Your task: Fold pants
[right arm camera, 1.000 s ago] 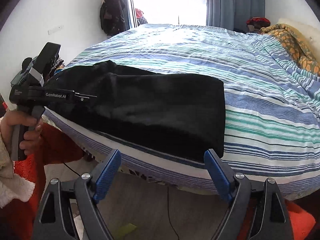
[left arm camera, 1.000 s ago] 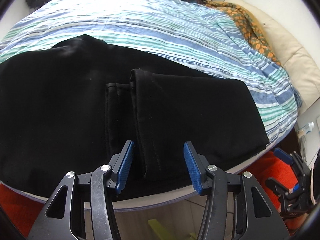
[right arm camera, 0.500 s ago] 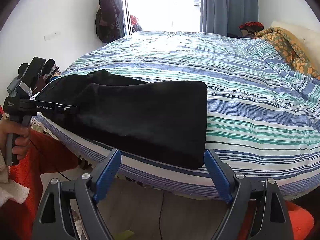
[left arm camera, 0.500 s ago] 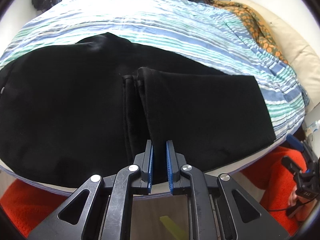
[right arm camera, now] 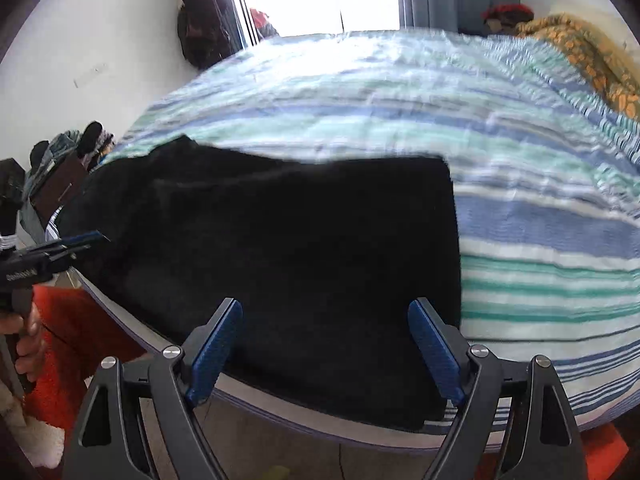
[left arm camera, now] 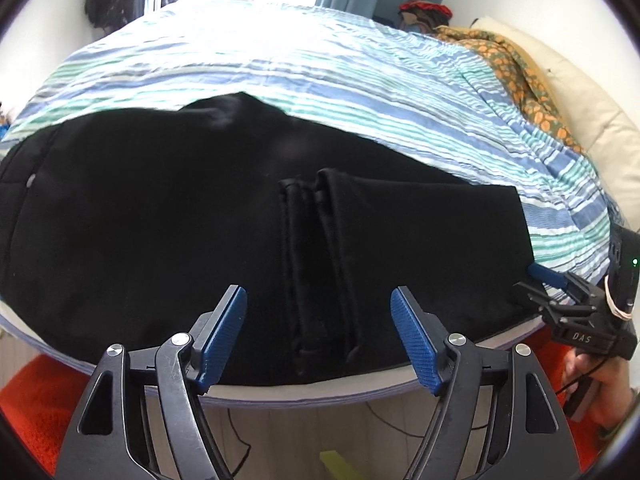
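Note:
Black pants (left arm camera: 160, 220) lie along the near edge of a bed with a striped cover (left arm camera: 320, 80). Their leg ends are folded back, and the hems (left arm camera: 312, 248) lie across the middle. My left gripper (left arm camera: 318, 332) hangs over the near edge in front of those hems; its jaws are opening, with nothing pressed between the blue pads. In the right wrist view the folded pants (right arm camera: 300, 248) fill the centre. My right gripper (right arm camera: 328, 344) stands open just above their near right part, touching nothing. Each gripper shows in the other's view: right gripper (left arm camera: 560, 296), left gripper (right arm camera: 60, 248).
An orange patterned blanket (left arm camera: 516, 64) and a cream pillow (left arm camera: 592, 108) lie at the bed's far right. An orange-red rug (left arm camera: 36, 392) covers the floor by the bed, beside bare wood floor (left arm camera: 320, 432). Dark clothes (right arm camera: 200, 36) hang on the wall by the bright window.
The left gripper shut half a second ago and has now opened wide again. The right gripper has moved in closer over the pants' right part, still open.

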`<state>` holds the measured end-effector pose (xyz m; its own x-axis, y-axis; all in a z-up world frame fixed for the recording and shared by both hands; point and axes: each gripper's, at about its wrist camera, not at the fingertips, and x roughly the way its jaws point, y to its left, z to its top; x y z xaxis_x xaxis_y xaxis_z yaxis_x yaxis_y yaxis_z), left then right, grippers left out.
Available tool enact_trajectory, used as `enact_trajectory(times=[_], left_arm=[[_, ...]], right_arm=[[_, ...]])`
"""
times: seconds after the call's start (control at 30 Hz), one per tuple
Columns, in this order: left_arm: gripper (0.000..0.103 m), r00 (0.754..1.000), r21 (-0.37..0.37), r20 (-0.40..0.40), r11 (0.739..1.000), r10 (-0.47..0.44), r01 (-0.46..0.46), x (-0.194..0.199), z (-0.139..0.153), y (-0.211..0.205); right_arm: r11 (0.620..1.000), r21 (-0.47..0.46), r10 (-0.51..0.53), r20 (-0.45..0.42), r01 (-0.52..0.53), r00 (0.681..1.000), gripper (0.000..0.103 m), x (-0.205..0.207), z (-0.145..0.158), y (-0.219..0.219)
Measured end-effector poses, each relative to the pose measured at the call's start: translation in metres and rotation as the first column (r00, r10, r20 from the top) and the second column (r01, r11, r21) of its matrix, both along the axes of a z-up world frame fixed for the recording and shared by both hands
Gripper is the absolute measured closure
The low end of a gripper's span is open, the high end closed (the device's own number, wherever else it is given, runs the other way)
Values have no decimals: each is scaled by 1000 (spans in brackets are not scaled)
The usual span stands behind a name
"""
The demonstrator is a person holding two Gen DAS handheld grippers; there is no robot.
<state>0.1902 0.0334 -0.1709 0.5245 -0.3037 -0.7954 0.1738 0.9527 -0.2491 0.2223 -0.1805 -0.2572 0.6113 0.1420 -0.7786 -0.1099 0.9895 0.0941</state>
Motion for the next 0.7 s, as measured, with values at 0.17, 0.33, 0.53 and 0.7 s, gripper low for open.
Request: enact_trajectory(times=[0.17,0.33,0.53,0.7], left_arm=[[26,999,-48,22,998,36,-35,2,3,6],[25,1000,-77,5,997,13,-13,5,1,-1],[26,999,-90,-34,996,-25,22,10,-8,-8],[26,998,-58,-27,997,-60,59,10,-10,-18]], right_arm=[[999,9,-50,174,50,983,20,-25,37,-9],[997,-67,-31,202,45,979,20,-45,31,-4],[997,-58,-41,177,52,983,20,-50,25,-7],[996,-86,-17,237,38,971,20,-56,35,-3]])
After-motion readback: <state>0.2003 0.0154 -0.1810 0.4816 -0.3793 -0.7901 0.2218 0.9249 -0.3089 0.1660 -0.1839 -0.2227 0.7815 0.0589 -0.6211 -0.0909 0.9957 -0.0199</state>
